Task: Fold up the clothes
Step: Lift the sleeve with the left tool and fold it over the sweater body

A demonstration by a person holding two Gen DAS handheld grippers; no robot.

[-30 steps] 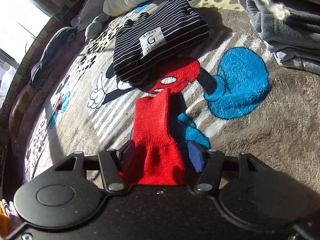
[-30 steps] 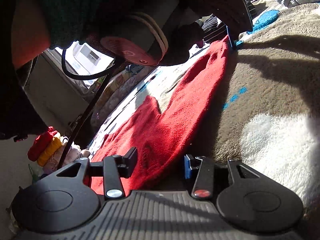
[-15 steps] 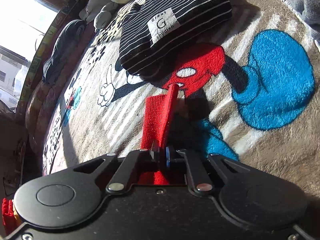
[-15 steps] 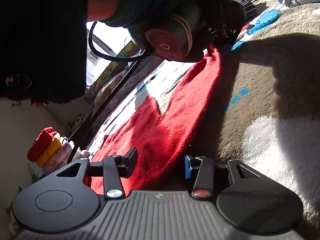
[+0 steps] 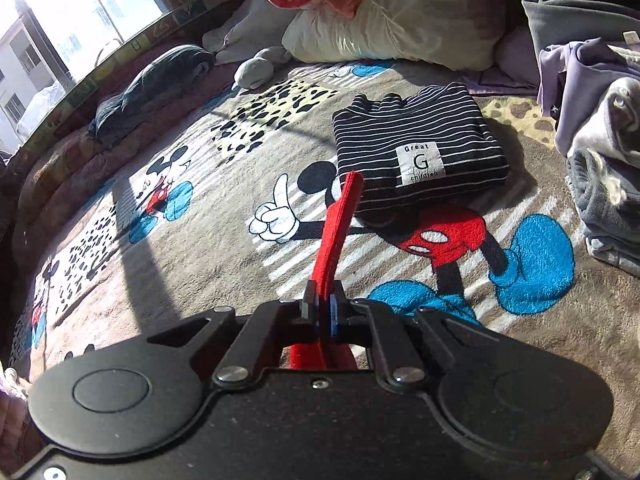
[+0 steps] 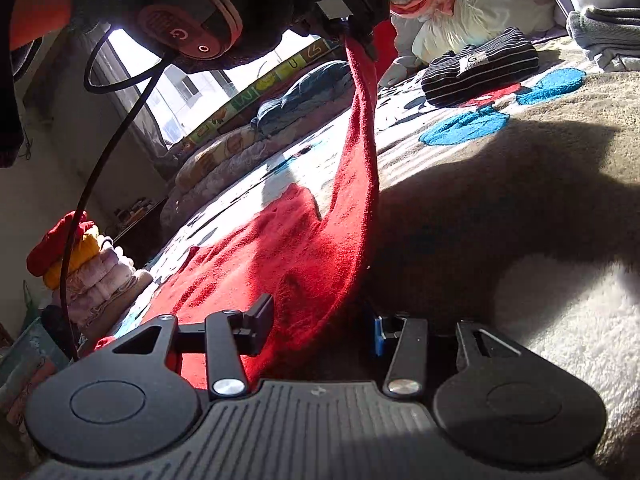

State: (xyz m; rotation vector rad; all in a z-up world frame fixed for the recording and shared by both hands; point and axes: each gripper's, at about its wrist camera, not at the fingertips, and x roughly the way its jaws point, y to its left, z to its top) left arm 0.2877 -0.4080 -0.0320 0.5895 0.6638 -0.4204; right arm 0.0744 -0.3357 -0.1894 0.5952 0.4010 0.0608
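Left wrist view: our left gripper (image 5: 325, 312) has its jaws pressed together on a strip of the red garment (image 5: 336, 224), most likely a sleeve or cuff. The strip sticks up and away from the pads, edge-on to the camera, clear of the cartoon blanket (image 5: 192, 248). On the far side of it, a striped black top (image 5: 416, 148) sits folded into a neat block on the blanket, label up. We count that piece as folded. At far right there's a loose pile of grey and lilac clothes (image 5: 600, 128); from here we can't tell whether it's sorted or not.

Right wrist view: our right gripper (image 6: 320, 328) is spread wide, down low at the near edge of the red garment (image 6: 280, 256), one finger either side of the cloth but nothing pinched. The body of the garment lies mostly flat on the blanket (image 6: 520, 168), spreading out to the left. One long band of it rises from the near edge up to the left gripper (image 6: 356, 36), which hangs above the bed with it. The striped top (image 6: 480, 64) shows far right, same tidy block. At near left there's a small stack of rolled or folded items (image 6: 80, 256) off the bed.

Our read on progress: one top folded, red piece mid-fold, with a sleeve lifted and the body not yet squared up. It still needs the sleeve laid across and the body doubled over. The far-right pile may also be pending.
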